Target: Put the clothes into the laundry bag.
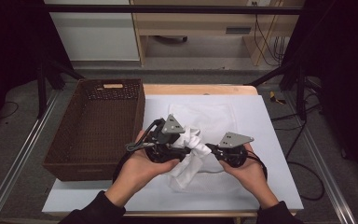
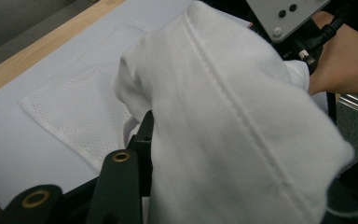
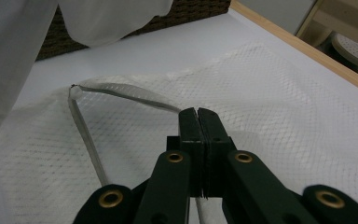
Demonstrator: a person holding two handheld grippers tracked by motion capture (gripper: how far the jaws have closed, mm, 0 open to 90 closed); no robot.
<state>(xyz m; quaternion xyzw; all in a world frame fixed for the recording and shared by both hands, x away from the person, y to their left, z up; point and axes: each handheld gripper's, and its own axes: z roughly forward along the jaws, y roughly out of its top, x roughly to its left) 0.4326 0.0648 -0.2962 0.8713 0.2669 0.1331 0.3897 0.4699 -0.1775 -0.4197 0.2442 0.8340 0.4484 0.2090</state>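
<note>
A white cloth (image 1: 189,164) hangs bunched between the two hands above the table, and my left gripper (image 1: 186,151) is shut on it. In the left gripper view the cloth (image 2: 233,130) drapes over the jaws and hides one of them. A white mesh bag (image 1: 205,114) lies flat on the table behind the cloth. My right gripper (image 1: 210,150) is shut on the bag's rim; in the right gripper view its jaws (image 3: 198,116) meet on the hemmed rim (image 3: 121,95) of the mesh bag (image 3: 270,102), which lifts slightly.
A brown wicker basket (image 1: 137,112) stands on the table's left side, right beside the bag. The pale table top (image 1: 270,186) has a wooden far edge (image 1: 196,88). Cables trail from both grippers toward the person.
</note>
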